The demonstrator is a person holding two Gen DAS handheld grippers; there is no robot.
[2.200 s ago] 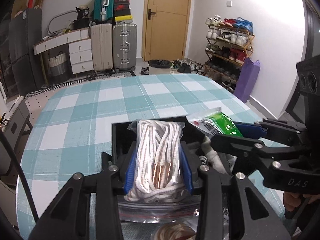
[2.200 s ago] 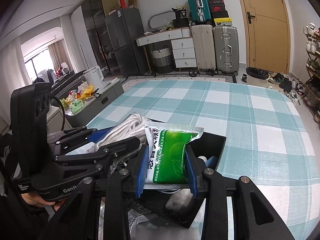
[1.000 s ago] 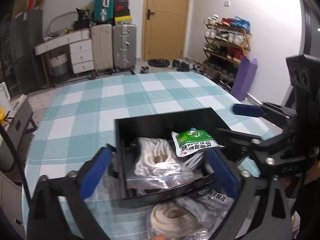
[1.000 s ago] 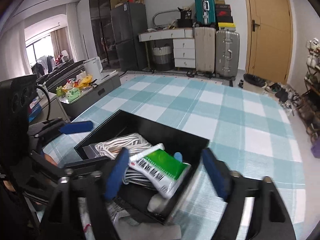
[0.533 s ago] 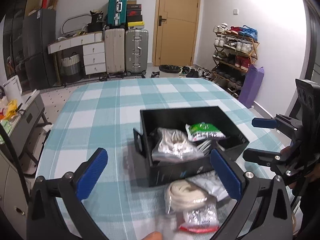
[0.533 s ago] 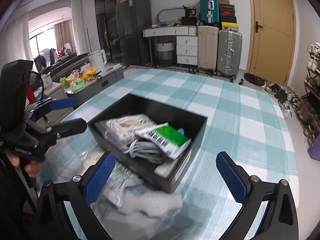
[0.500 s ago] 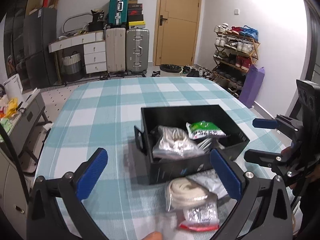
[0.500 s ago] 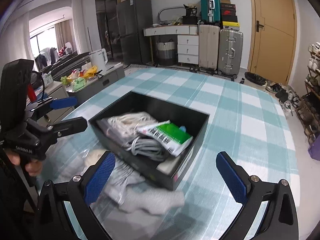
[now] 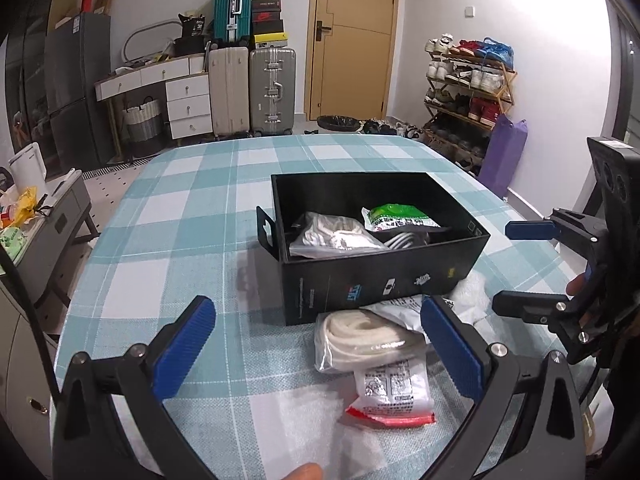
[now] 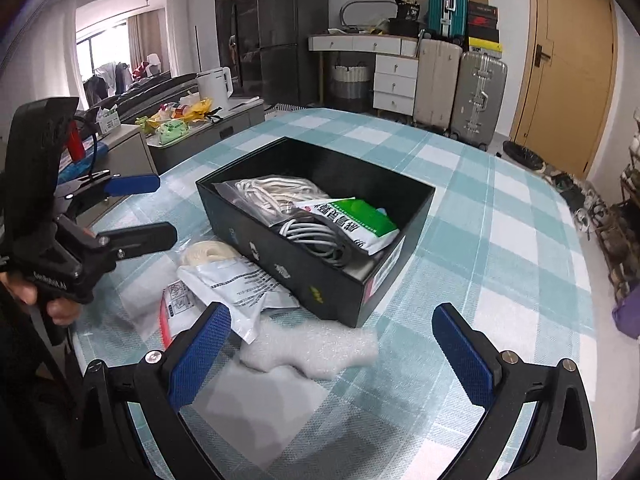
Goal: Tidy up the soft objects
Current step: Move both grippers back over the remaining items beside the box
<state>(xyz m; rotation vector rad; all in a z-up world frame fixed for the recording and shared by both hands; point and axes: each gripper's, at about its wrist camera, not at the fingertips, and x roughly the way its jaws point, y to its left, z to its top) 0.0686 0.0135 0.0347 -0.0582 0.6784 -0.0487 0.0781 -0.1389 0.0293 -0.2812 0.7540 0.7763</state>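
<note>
On a checked cloth (image 9: 192, 216), the left gripper (image 9: 318, 344) hangs with jaws spread wide and nothing between its blue pads. Just past it, a bagged coil of white rope (image 9: 362, 340) lies against the near wall of a black box (image 9: 384, 276), with a red-edged packet (image 9: 394, 394) touching it on the near side. Inside the box sit a bag of white cord (image 9: 336, 234), a grey cable (image 10: 320, 240) and a green-and-white pack (image 9: 396, 218). In the right wrist view a printed white pouch (image 10: 236, 280) and a sheet of white foam (image 10: 312, 350) lie beside the box's near corner. The right gripper (image 10: 332, 354), jaws just opened to full width, holds nothing.
</note>
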